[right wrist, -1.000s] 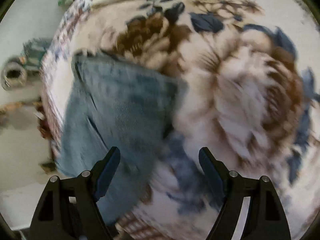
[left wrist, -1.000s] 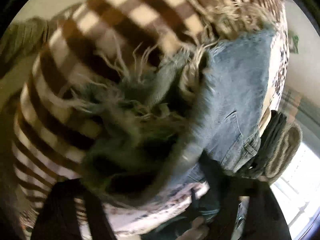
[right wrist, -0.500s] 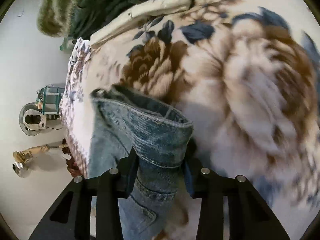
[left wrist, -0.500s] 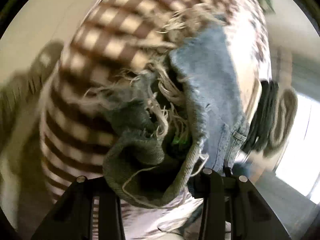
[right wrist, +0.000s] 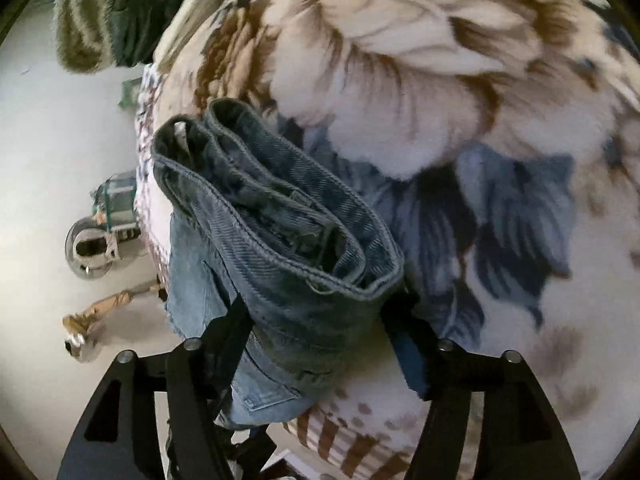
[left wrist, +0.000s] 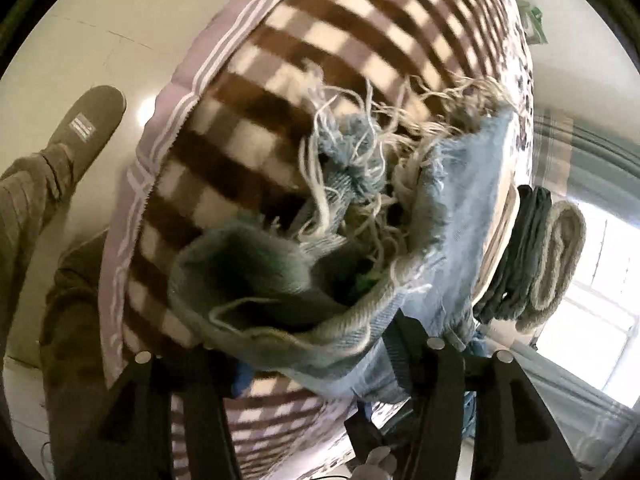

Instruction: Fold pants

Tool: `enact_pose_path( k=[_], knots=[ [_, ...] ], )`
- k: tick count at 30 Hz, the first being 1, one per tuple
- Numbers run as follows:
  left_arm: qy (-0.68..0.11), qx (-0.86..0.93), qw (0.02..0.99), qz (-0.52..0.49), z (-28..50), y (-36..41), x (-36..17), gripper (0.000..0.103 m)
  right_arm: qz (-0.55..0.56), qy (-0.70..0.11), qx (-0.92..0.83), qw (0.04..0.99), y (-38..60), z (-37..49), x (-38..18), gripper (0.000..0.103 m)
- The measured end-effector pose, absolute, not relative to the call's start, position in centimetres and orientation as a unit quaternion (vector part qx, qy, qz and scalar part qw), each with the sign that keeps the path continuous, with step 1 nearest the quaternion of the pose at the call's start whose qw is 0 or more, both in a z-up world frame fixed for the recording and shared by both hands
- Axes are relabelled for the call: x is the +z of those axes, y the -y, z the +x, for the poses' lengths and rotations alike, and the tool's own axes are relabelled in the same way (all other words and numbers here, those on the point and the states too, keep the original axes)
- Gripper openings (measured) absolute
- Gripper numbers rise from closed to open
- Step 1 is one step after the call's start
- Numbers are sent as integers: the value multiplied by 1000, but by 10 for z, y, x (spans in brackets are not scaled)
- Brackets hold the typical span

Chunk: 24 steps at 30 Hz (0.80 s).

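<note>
The pants are light blue jeans with frayed hems. In the left wrist view my left gripper (left wrist: 304,344) is shut on the bunched, frayed leg ends (left wrist: 352,216), lifted above a brown checked blanket (left wrist: 256,92). In the right wrist view my right gripper (right wrist: 320,320) is shut on the folded waistband (right wrist: 288,232), held above a floral blanket (right wrist: 460,140). The rest of the jeans hangs down to the left, below the waistband (right wrist: 188,280). The fingertips of both grippers are hidden by denim.
A person's slippered foot (left wrist: 84,128) stands on the pale floor beside the bed edge. Folded dark and grey clothes (left wrist: 536,256) lie at the bed's far end; they also show in the right wrist view (right wrist: 104,12). Small items (right wrist: 96,248) sit on the floor.
Both grippers have closed on the jeans, the right on the waistband and the left on the leg ends, and have lifted them off the bed.
</note>
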<state>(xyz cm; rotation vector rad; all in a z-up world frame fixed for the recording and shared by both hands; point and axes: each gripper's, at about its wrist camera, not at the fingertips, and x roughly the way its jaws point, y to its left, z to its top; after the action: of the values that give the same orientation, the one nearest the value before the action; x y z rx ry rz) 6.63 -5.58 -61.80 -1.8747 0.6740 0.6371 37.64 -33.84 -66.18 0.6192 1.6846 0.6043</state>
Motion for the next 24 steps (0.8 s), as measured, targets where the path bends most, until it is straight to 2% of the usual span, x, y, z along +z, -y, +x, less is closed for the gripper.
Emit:
enact_pose_path(
  k=[3,7,8,9,10,12,19,24],
  knots=[
    [-283,272,504,-769,76,53,-620,56,277,-715,265,585,335,374,-665,79],
    [-278,289,495,-771,84,48,-619,56,301,-698,258,597,325,382,-670,78],
    [-276,293,492,-772,85,48,-618,56,307,-695,251,600,329,383,-669,76],
    [-274,296,491,-772,86,48,-618,54,312,-692,235,607,327,385,-669,65],
    [-270,299,492,-772,85,49,-615,44,313,-691,231,608,328,384,-668,54],
    [-268,297,501,-768,86,48,-607,31,310,-691,217,616,323,383,-663,49],
    [-288,281,528,-748,101,27,-554,26,284,-693,195,634,307,385,-606,38],
    [-309,264,561,-721,127,5,-490,26,290,-680,201,642,291,399,-527,36]
  ],
)
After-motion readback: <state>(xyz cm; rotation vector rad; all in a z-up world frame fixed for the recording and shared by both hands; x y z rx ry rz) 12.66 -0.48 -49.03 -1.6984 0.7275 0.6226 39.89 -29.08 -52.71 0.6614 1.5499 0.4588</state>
